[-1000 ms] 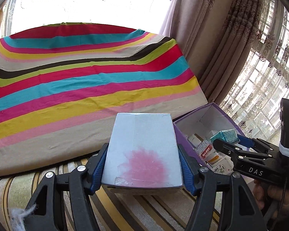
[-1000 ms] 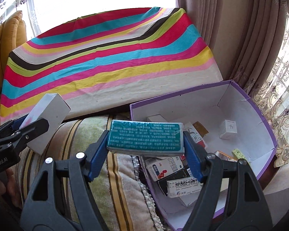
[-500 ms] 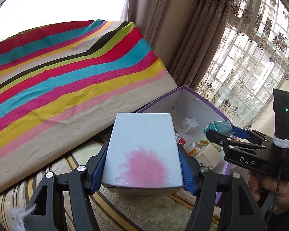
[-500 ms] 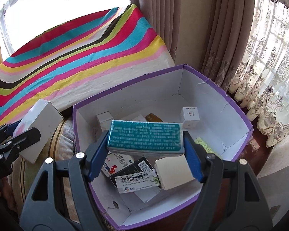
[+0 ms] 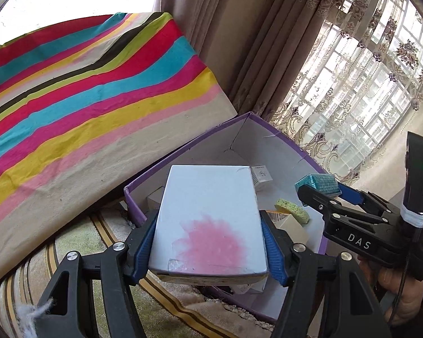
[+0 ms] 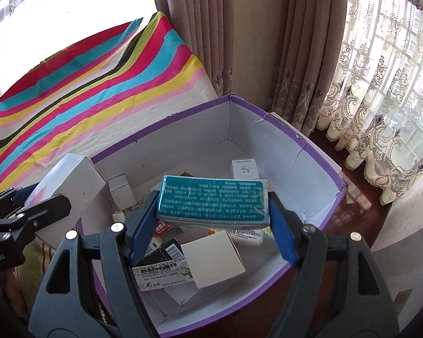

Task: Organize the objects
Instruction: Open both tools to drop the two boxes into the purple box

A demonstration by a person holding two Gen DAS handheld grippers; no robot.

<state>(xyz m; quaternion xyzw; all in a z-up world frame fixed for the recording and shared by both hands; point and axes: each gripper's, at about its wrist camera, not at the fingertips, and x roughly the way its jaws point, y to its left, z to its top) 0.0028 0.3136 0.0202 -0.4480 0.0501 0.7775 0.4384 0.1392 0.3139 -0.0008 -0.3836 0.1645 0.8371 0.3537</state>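
You are holding a small box in each hand-held gripper over a purple-rimmed storage box [image 6: 318, 157] that is sitting on a striped sofa seat. Your left hand-held gripper [image 5: 208, 239] is clamping a white box [image 5: 211, 208] with a pink smudge on its top; it is hanging over the near left corner of the storage box. Your right hand-held gripper [image 6: 211, 214] is gripping a teal box [image 6: 213, 198] printed with white text, wrapped in shiny film, above the middle of the pile.

To drop them well, you are aiming for bare floor: the far right corner of the storage box looks freest. Lower each box close to the pile before letting go, so nothing bounces out. Release one hand at a time, since the two grippers are crowding each other.

The storage box is already holding several medicine cartons [image 6: 163, 271], a cream box [image 6: 213, 255] and what may be a yellow sponge [image 5: 292, 207], though that is hard to judge here.
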